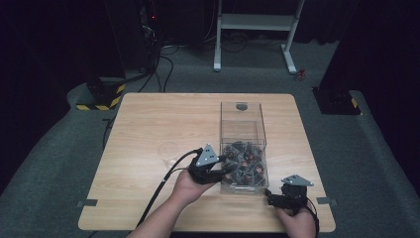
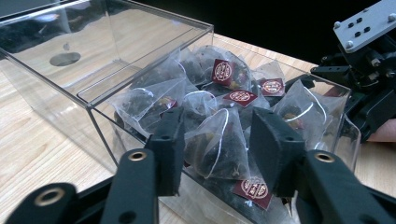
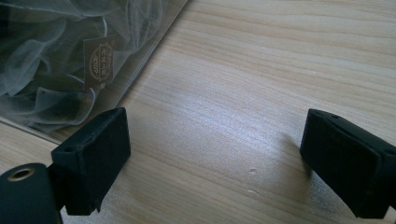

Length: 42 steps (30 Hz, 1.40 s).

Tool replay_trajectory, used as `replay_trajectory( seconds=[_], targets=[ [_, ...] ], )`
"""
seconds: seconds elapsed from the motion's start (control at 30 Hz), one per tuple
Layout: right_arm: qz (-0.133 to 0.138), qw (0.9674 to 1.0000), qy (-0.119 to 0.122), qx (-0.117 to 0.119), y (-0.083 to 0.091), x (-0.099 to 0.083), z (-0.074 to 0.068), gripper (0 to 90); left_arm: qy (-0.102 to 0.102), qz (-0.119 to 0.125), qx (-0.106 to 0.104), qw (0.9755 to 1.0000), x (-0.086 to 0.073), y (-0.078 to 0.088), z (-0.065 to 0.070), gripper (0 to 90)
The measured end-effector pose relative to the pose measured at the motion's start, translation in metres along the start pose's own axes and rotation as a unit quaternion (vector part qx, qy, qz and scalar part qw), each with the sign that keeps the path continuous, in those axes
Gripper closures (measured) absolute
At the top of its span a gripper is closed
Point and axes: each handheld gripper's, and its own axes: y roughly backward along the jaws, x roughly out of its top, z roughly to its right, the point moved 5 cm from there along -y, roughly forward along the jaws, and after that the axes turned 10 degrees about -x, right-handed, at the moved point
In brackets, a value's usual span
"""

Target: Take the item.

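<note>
A clear plastic box (image 1: pixel 241 119) stands on the wooden table (image 1: pixel 148 129), its near end heaped with pyramid tea bags (image 1: pixel 246 161) that carry dark red tags. My left gripper (image 1: pixel 228 168) reaches into that end from the left. In the left gripper view it (image 2: pixel 219 149) is open, and its pads (image 2: pixel 169 149) stand on either side of one tea bag (image 2: pixel 215 140) without pressing it. My right gripper (image 1: pixel 271 196) rests by the box's front right corner. It (image 3: pixel 215 154) is open wide over bare wood, with nothing between the jaws.
The box's clear lid (image 2: pixel 116 51) is slid back over its empty far half. A small clear cup (image 1: pixel 168 150) stands on the table left of the box. Through the box wall (image 3: pixel 140 51) a tag (image 3: pixel 99 60) shows. Dark floor, cables and a white stand lie beyond.
</note>
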Motion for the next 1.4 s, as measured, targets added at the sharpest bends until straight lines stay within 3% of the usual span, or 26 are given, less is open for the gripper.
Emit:
replay_trajectory(
  seconds=[0.13, 0.33, 0.43, 0.73, 1.4],
  targets=[
    [0.000, 1.0000, 0.000, 0.000, 0.0001, 0.0000, 0.0000, 8.3, 0.014, 0.001, -0.008, 0.9999, -0.0001, -0.0008, -0.0012, 64.1],
    [-0.001, 1.0000, 0.001, 0.001, 0.0002, 0.0000, 0.0000, 8.3, 0.015, -0.008, -0.006, 0.9998, -0.0029, -0.0031, -0.0031, 72.0],
    [-0.001, 1.0000, 0.000, 0.001, 0.0002, -0.0001, -0.0002, 8.3, 0.003, -0.017, -0.006, 0.9998, -0.0042, -0.0037, -0.0024, 77.1],
    [-0.001, 1.0000, 0.002, 0.001, 0.0001, 0.0000, 0.0000, 8.3, 0.002, -0.010, 0.001, 0.9999, -0.0072, -0.0048, -0.0026, 88.8],
    [-0.002, 1.0000, 0.000, 0.002, 0.0003, -0.0002, -0.0004, 8.3, 0.018, 0.016, -0.013, 0.9996, -0.0044, 0.0004, -0.0013, 89.9]
  ],
)
